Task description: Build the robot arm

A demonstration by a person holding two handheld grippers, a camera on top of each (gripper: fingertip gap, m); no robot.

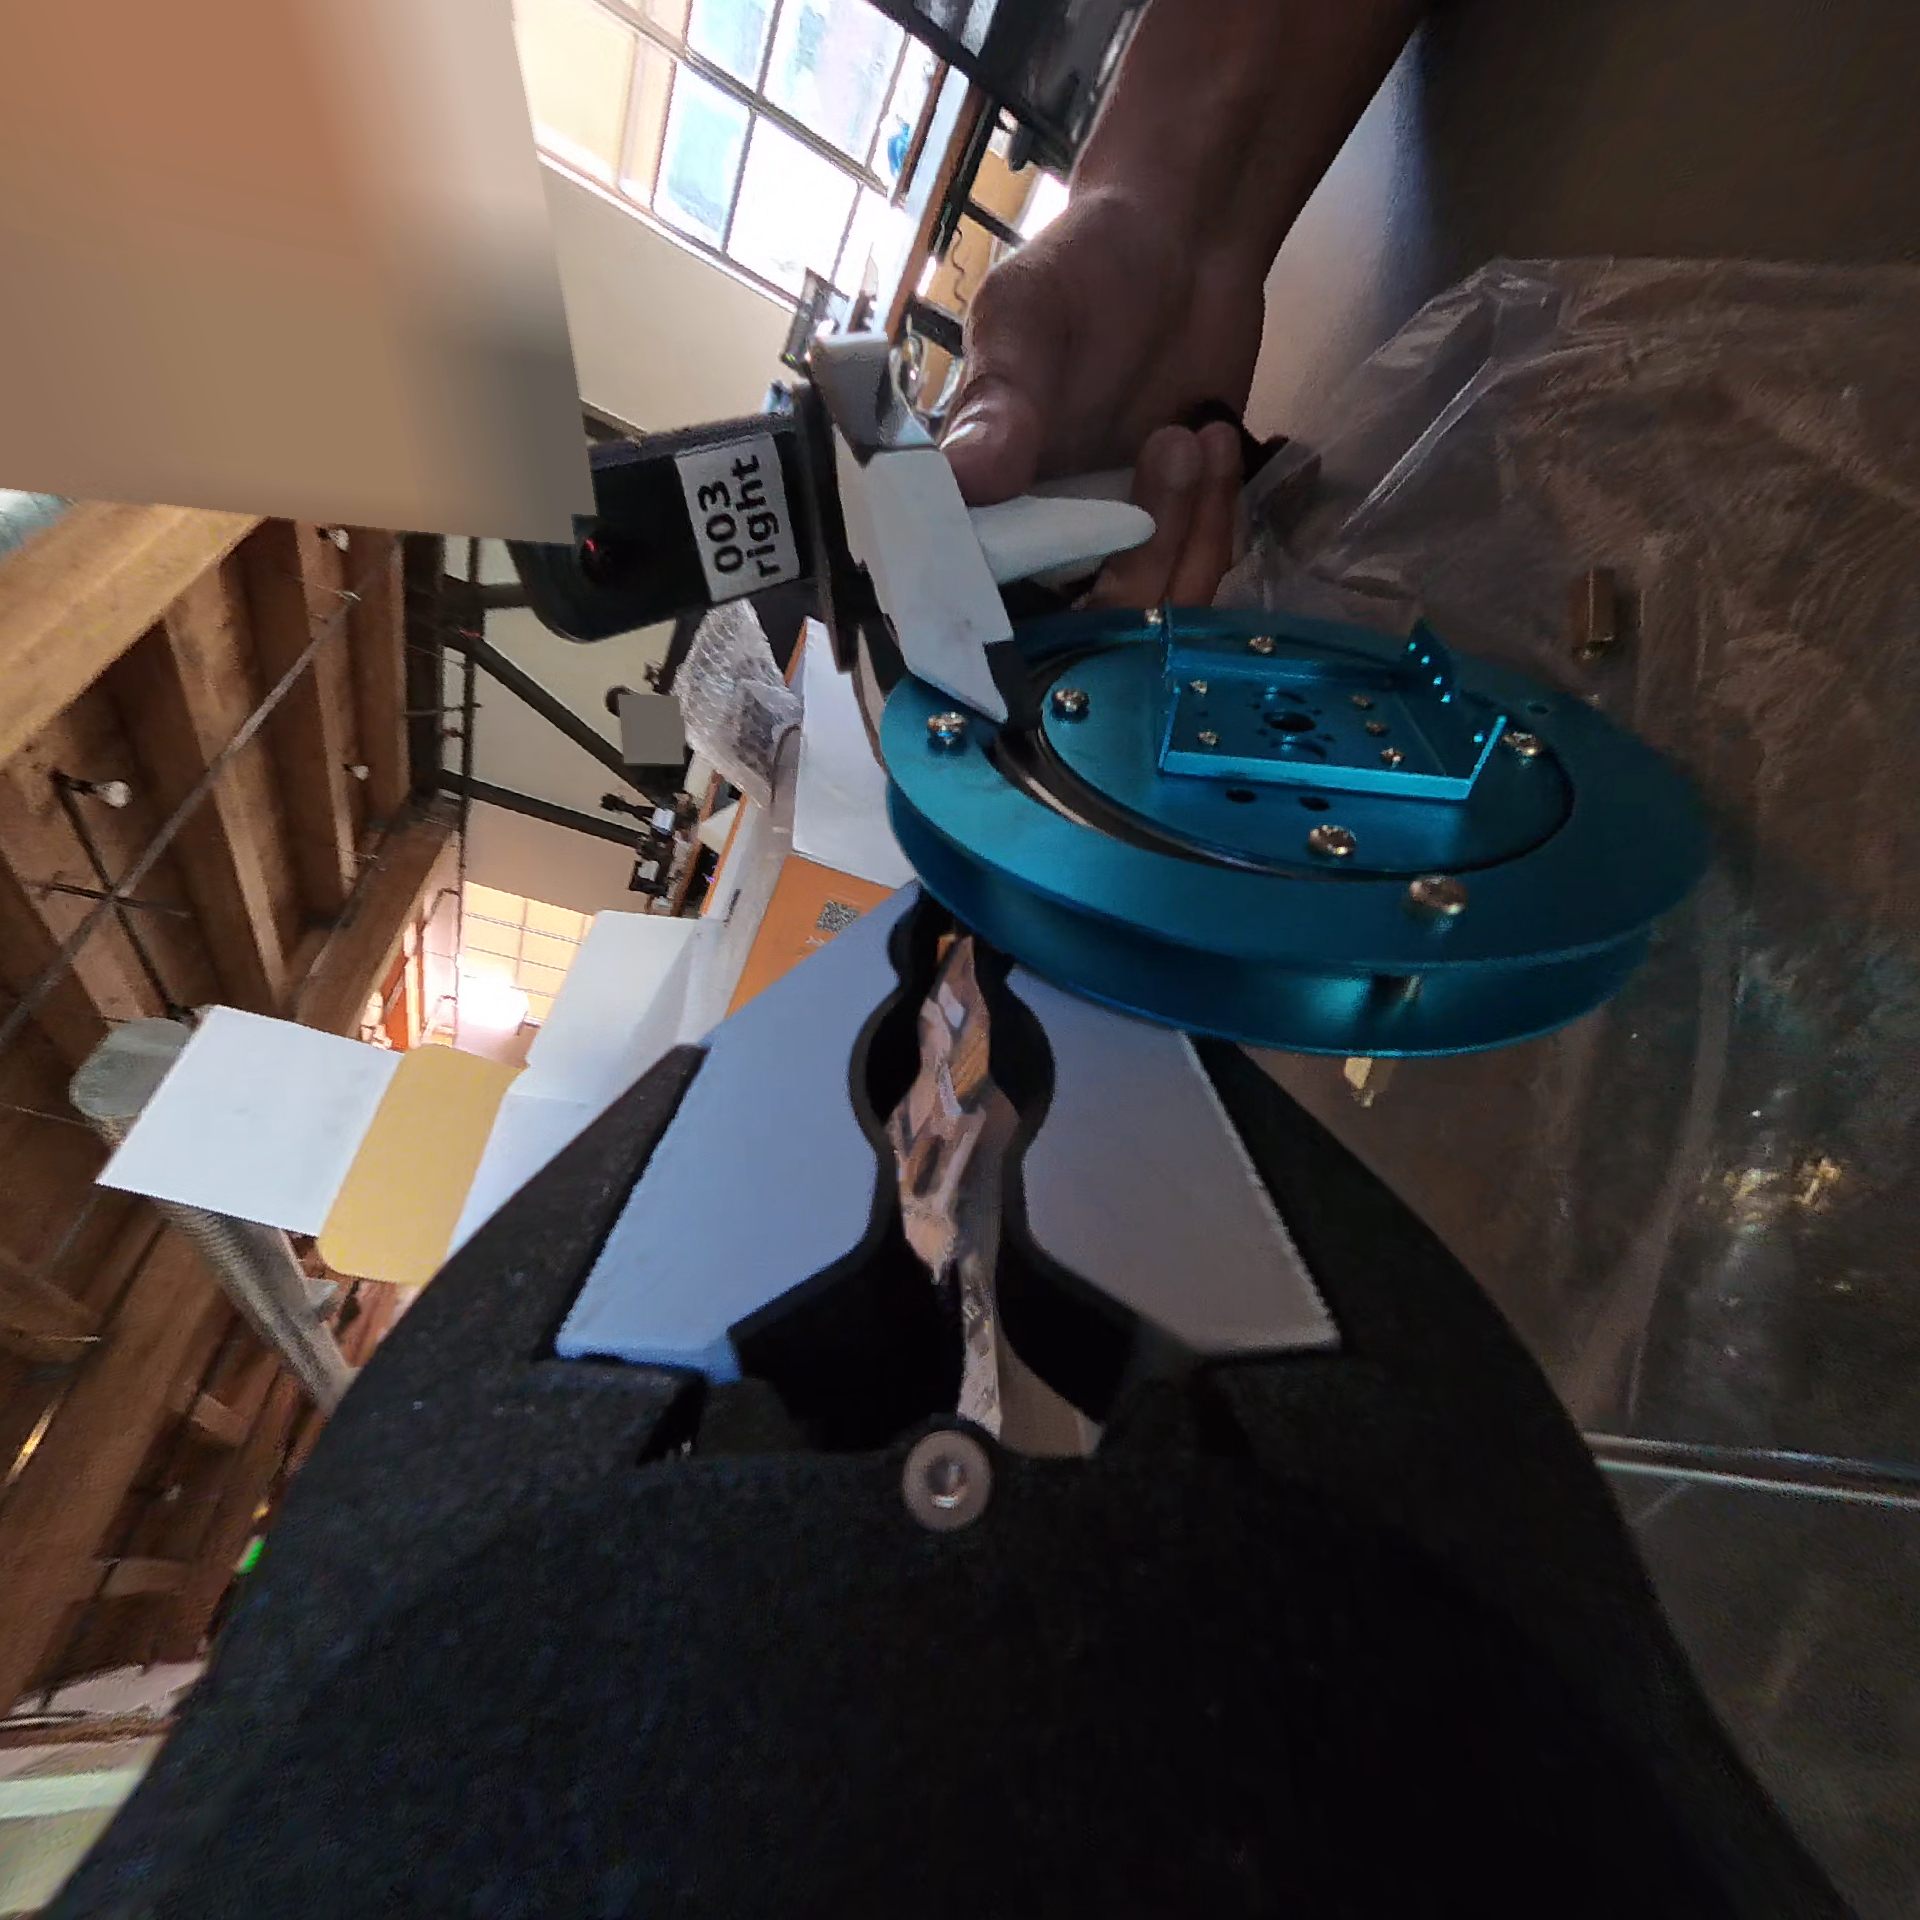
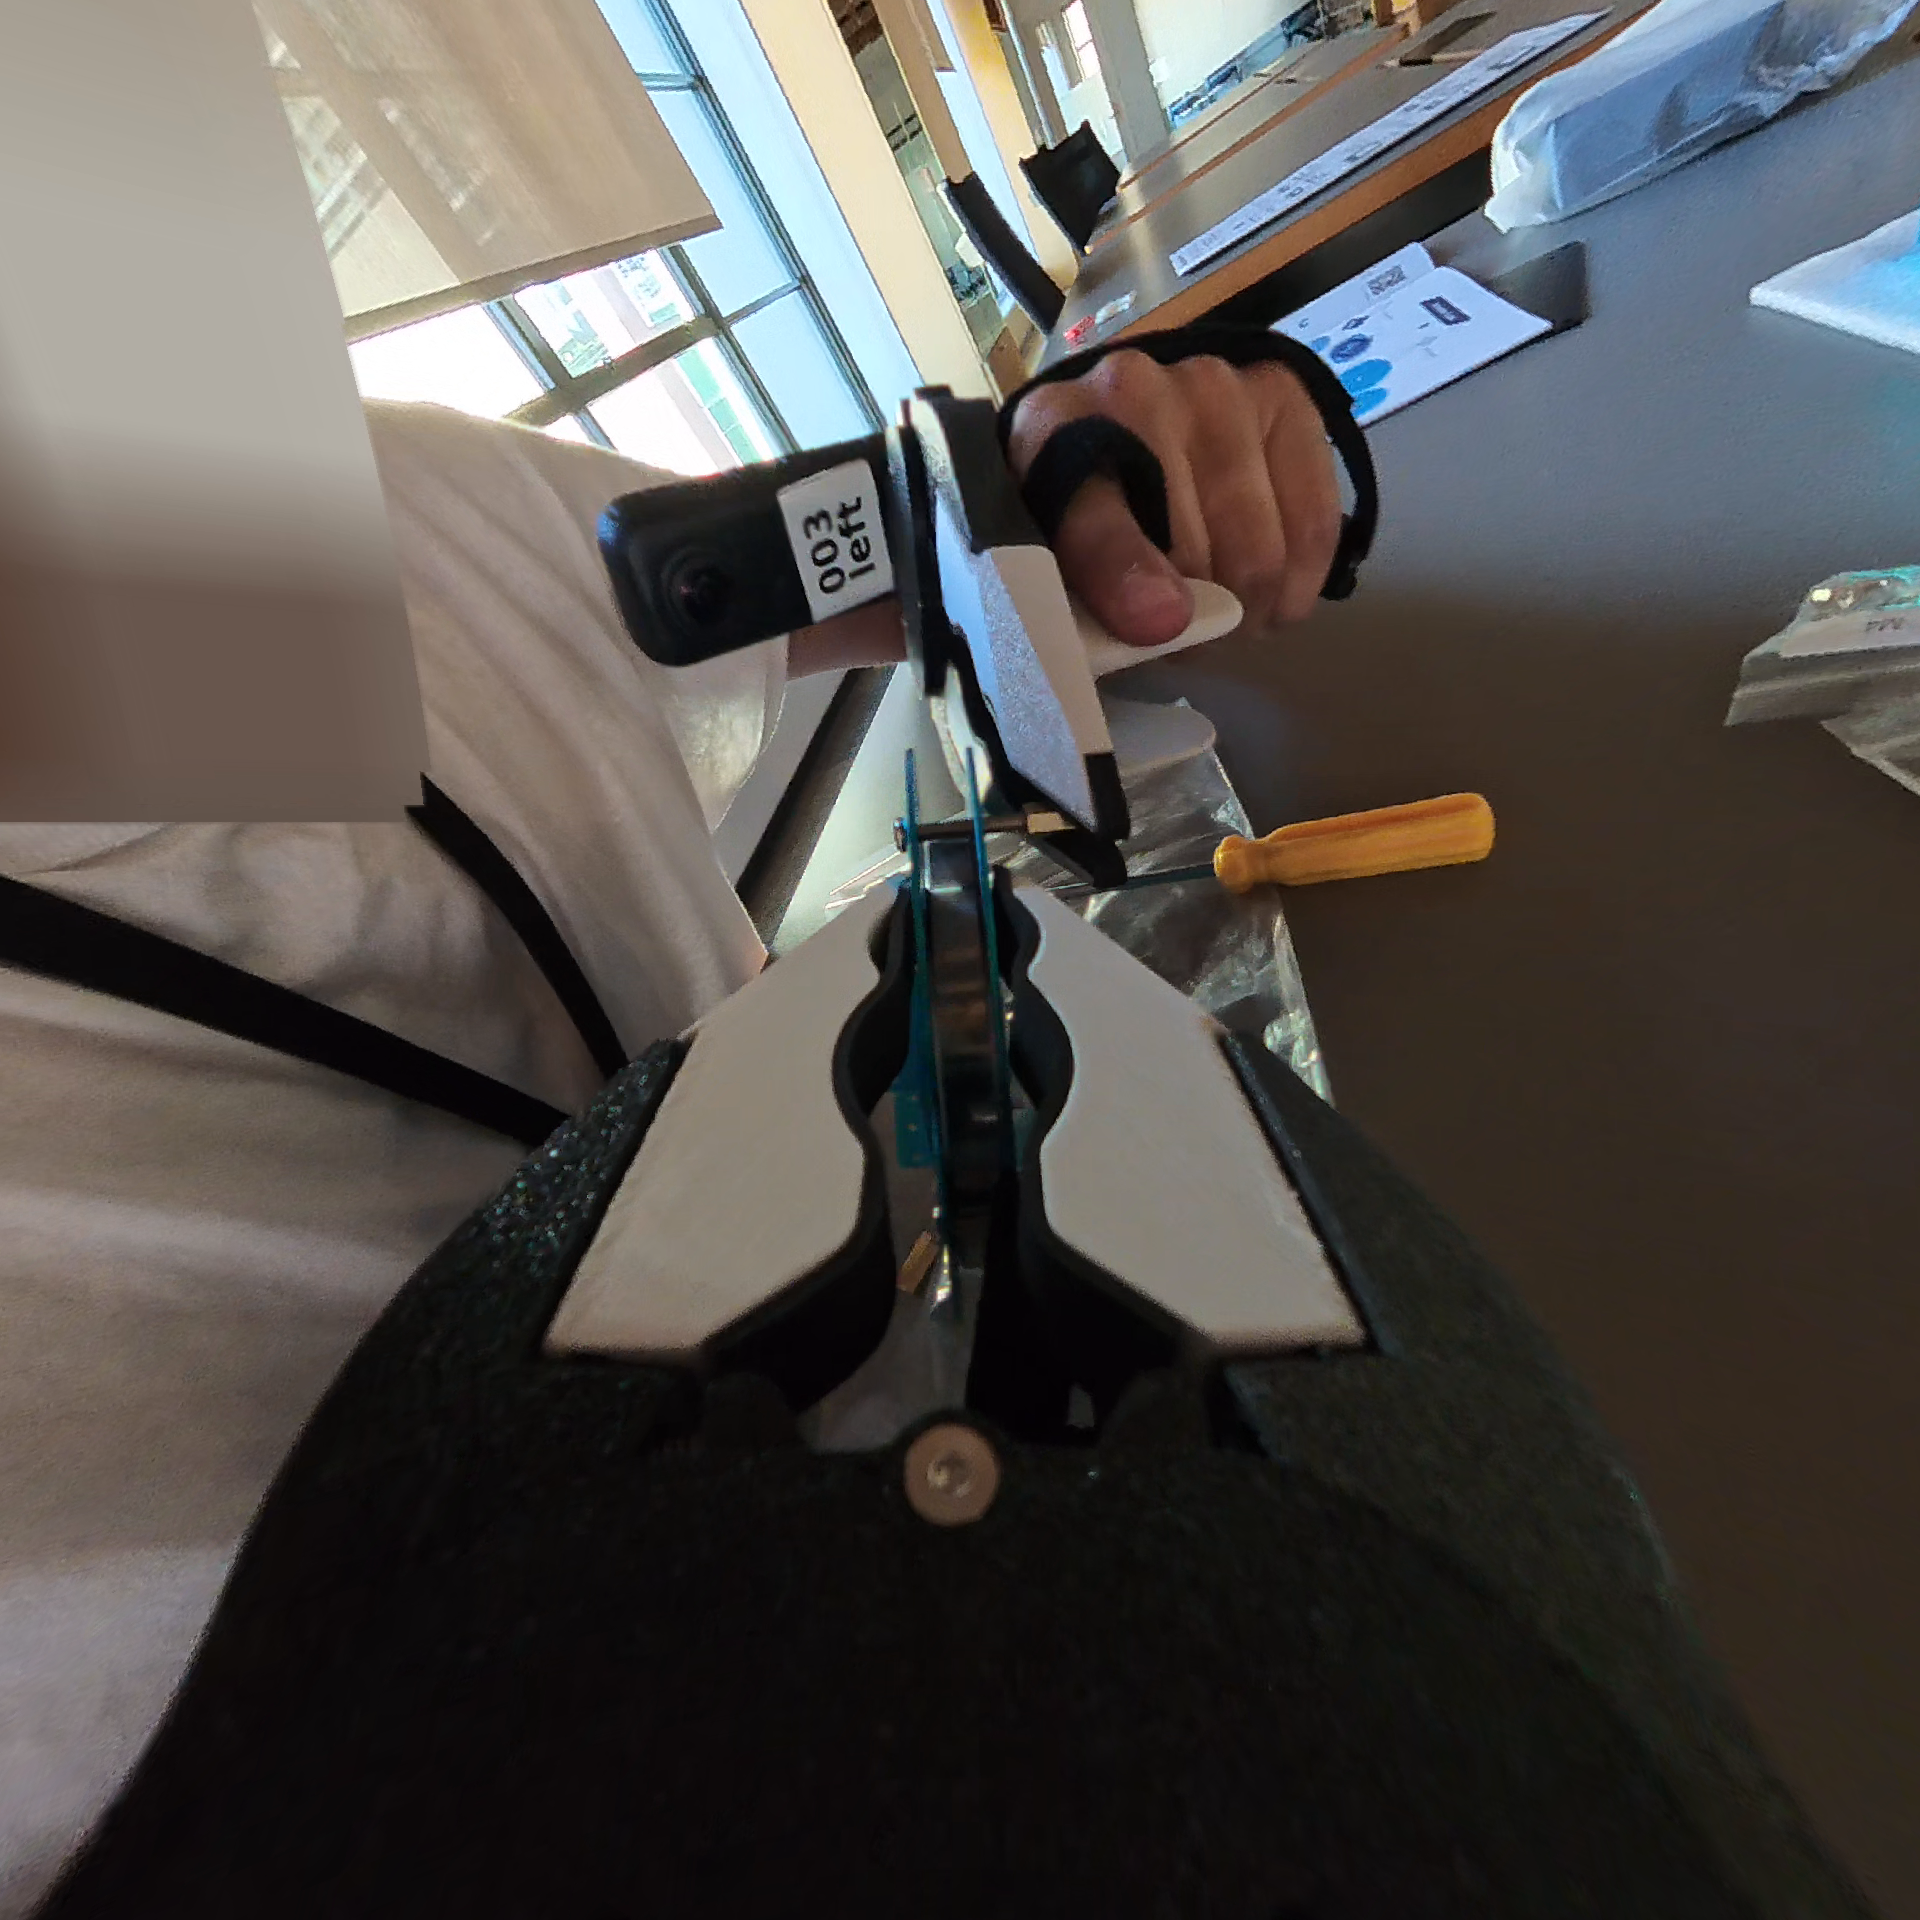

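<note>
A blue metal turntable [image 1: 1247, 925] of two round plates with a square bracket on top is held in the air. My right gripper [image 2: 956, 914] is shut on its rim, and the disc [image 2: 956, 987] runs edge-on between the fingers. In the left wrist view the right gripper [image 1: 987, 707] bites the disc's far-left edge. My left gripper [image 1: 956, 925] is nearly shut, its tips at the disc's lower edge. In the right wrist view the left gripper [image 2: 1101, 842] meets a small brass standoff [image 2: 1042, 823] that sticks out of the disc's side, and seems to pinch it.
A yellow-handled screwdriver [image 2: 1361, 840] lies on the grey table [image 2: 1558, 1143] beside a clear plastic bag [image 2: 1195, 935]. A loose brass standoff [image 1: 1595, 613] lies on the bag. A printed leaflet [image 2: 1423, 332] and other packets lie farther back. A person in a white shirt is close on the left.
</note>
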